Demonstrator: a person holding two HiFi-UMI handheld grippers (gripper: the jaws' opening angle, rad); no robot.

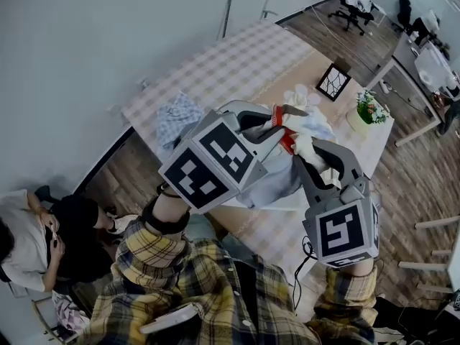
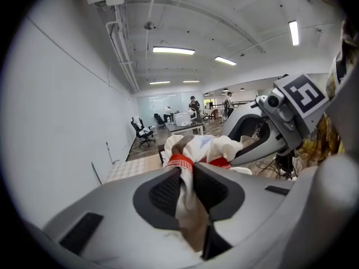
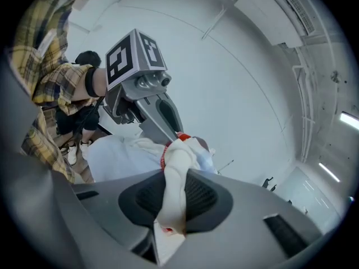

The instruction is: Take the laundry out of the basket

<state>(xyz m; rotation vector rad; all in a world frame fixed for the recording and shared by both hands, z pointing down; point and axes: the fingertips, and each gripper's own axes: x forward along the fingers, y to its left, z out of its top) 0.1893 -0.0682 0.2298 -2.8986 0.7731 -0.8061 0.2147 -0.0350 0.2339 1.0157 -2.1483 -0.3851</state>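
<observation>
Wood-plank floor all round, and a long bench (image 1: 237, 63) under a pale checked cloth runs toward the upper right of the head view. On it: a folded blue-check cloth (image 1: 178, 117) at the left, a black picture frame (image 1: 333, 82) and a small potted plant (image 1: 368, 109) at the far end, with crumpled white fabric (image 1: 302, 94) between them. Office chairs (image 1: 353, 2) sit in the top right corner, and a seated person (image 1: 32, 239) is at lower left.

Front and centre is the laundry: a white garment (image 1: 300, 126) with a red woven band, soft and bunched, held up above the bench. Pale blue-grey fabric (image 1: 277, 182) hangs beneath it. The left hand-held gripper (image 1: 279, 113) is pinching that white cloth between its ribbed black pads (image 2: 165, 192), the fabric squeezed into a fold. The right hand-held gripper (image 1: 305, 148), just beside it, is clamped on a roll of the same garment.

Both have smooth grey shells, each carrying a cube of black-and-white square markers. Yellow plaid sleeves (image 1: 165, 254) show behind them.
</observation>
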